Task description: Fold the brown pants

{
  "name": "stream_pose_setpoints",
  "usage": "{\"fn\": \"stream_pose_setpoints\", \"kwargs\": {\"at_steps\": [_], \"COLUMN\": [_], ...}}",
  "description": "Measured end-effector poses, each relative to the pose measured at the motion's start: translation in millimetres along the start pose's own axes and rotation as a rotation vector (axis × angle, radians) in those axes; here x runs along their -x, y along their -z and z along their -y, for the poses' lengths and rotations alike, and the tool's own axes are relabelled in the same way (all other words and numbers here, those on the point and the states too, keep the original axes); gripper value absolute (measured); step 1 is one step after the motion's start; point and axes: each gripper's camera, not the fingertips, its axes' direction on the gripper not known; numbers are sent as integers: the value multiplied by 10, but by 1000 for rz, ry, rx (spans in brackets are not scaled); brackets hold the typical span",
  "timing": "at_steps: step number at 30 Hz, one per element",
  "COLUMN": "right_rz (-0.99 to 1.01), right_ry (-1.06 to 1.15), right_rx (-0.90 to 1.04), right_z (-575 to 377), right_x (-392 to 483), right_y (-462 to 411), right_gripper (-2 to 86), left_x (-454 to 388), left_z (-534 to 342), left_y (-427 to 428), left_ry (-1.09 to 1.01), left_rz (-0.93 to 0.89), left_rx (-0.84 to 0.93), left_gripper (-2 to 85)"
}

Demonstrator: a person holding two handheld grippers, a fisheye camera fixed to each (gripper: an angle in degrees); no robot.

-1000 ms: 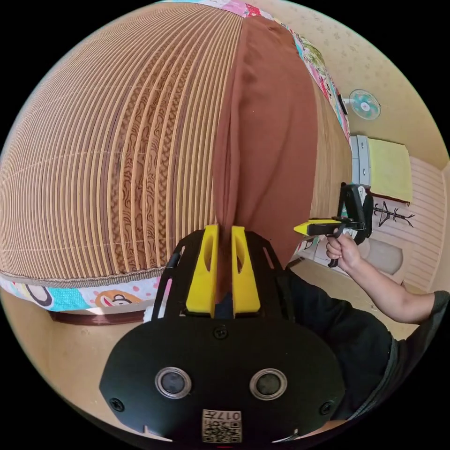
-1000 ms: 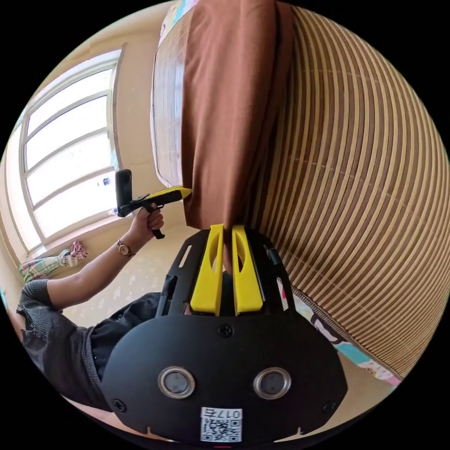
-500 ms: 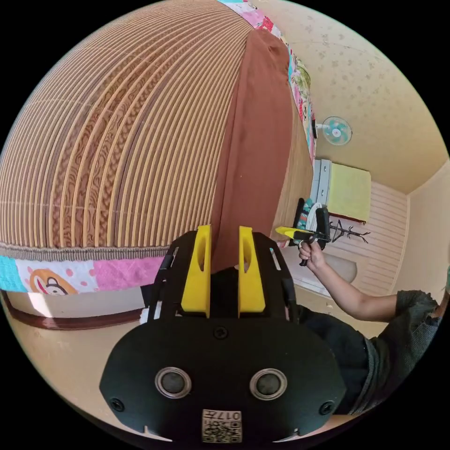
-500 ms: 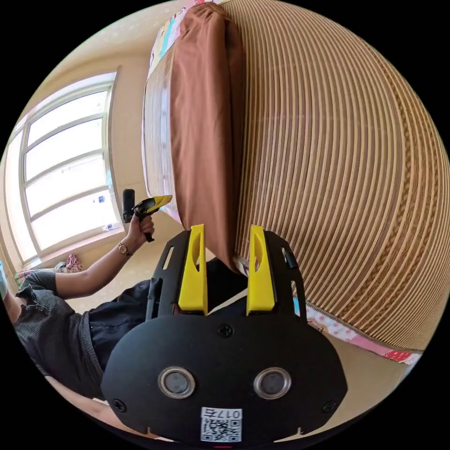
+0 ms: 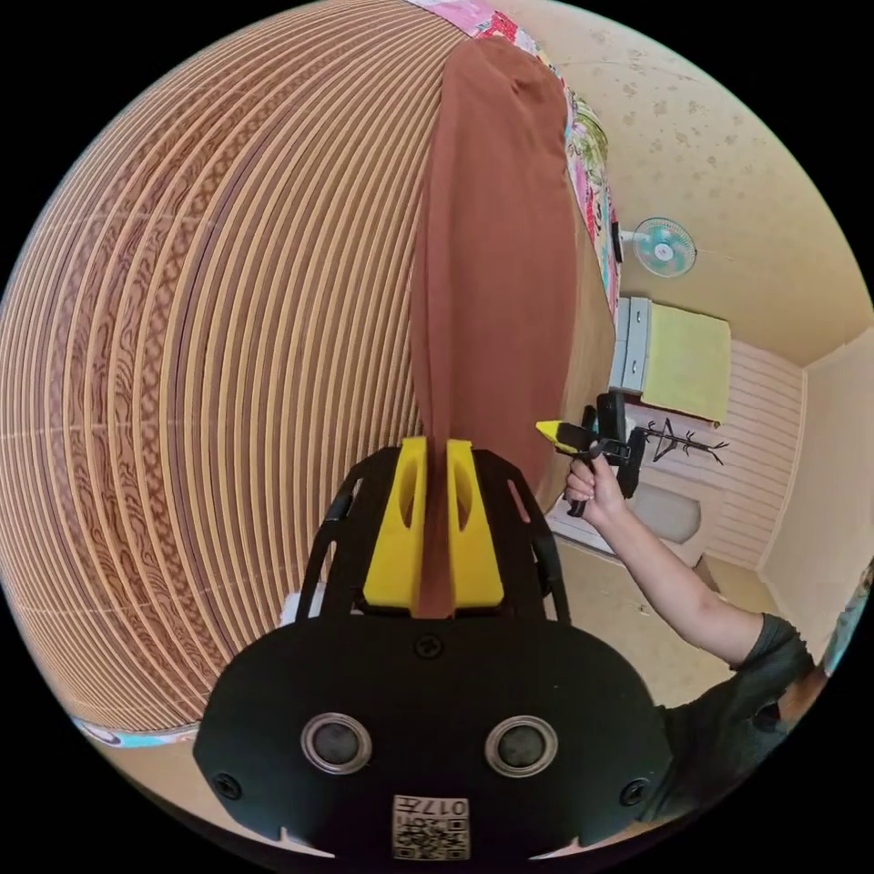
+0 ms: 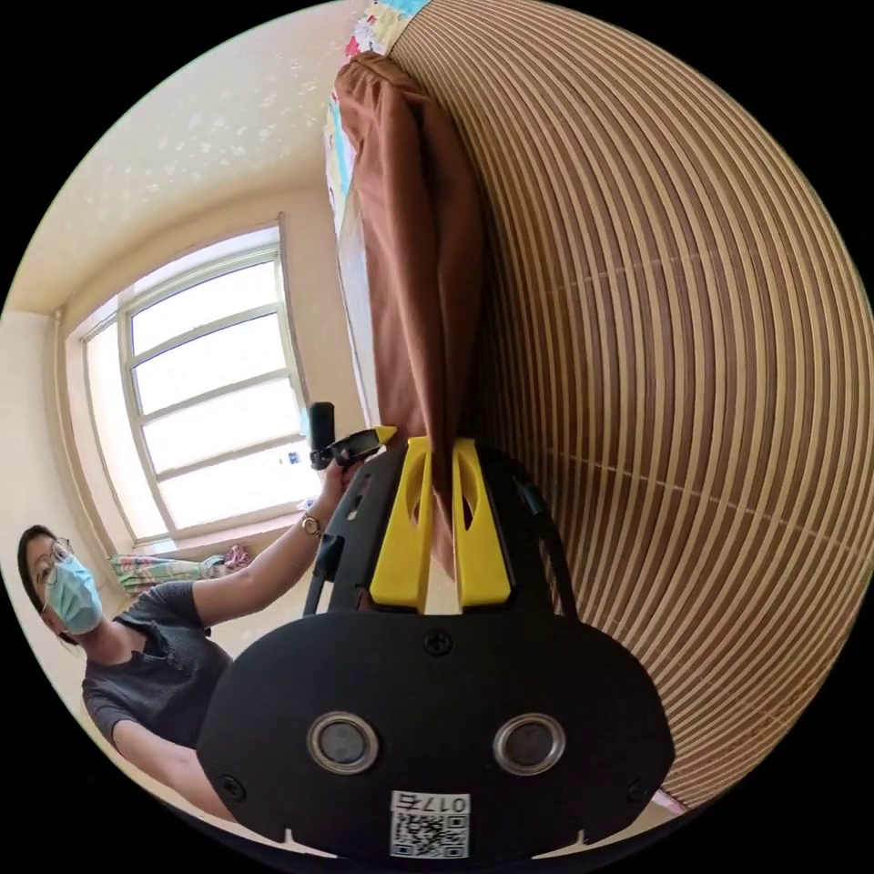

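A: Left gripper (image 5: 435, 446), status?

B: In the left gripper view both yellow jaws are pressed together on an edge of the pants (image 5: 496, 273). The cloth runs down between them to the jaw roots.

A: Right gripper (image 6: 440, 446)?

B: In the right gripper view it is the same: its jaws are pinched on the pants (image 6: 423, 264), with the fabric caught between them and hanging past the inner faces.

A: Where do the pants lie?

B: On the mat (image 5: 228, 319), a slatted bamboo one. In the left gripper view they form a long brown strip from the jaws toward 12 o'clock, the mat spread to 9 o'clock. In the right gripper view the strip rises toward 12 o'clock, with the mat (image 6: 683, 364) at 3 o'clock. The far end is bunched near the mat's far edge, beside a patterned sheet (image 5: 587, 155).

A: Is each gripper seen from the other side?

B: Yes. In the left gripper view the right gripper (image 5: 557, 435) sits at 3 o'clock of the strip, held in a hand (image 5: 592, 487), its tip at the cloth's edge. In the right gripper view the left gripper (image 6: 381, 437) is at 9 o'clock, in a hand (image 6: 332, 478), with its tip against the cloth.

A: Surroundings?

B: A window (image 6: 209, 401) at 9 o'clock in the right gripper view, and a fan (image 5: 663, 248) at 2 o'clock in the left gripper view.
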Motion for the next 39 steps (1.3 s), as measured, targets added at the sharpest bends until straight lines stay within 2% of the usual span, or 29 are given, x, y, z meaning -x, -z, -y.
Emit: {"fn": "stream_pose_setpoints", "kwargs": {"at_steps": [2,6,10,18,20,22,26,32,34,36,39], "right_rz": [130,229,337,382,339,245,26,-119,-147,-179,-193], "right_ry": [86,230,421,870,947,910,818,621,549,498,418], "right_rx": [-5,8,-2,-19,-48,-80,-130,-116,-81,-37,10], "right_z": [-329,-1021,-1832,-2694,-2679,-2516,-1826,-691,-578,-655,-1069], "right_x": [259,914,1925,4245,4793,4991,4843,3897,3568,3236,2564], "right_y": [115,333,664,1199,1307,1357,1283,923,728,496,205], "right_gripper": [33,25,18,14,14,14,14,14,14,16,21], "left_x": [-114,-612,-1227,-3287,-3615,-3831,-3862,-3117,-2892,-2610,-2139], "left_z": [-249,-1048,-1821,-2883,-2912,-2834,-2306,-1121,-922,-871,-1147], "left_y": [135,513,965,2064,2260,2403,2376,1845,1672,1363,896], "left_ry": [-61,-215,-358,-865,-923,-913,-818,-541,-487,-424,-359], "left_rz": [-92,-259,-373,-424,-454,-428,-199,-138,-73,87,136], "left_rx": [-7,-7,-80,-185,-225,-263,-321,-261,-236,-155,-73], "left_gripper": [39,38,37,37,37,37,37,38,38,40,41]}}
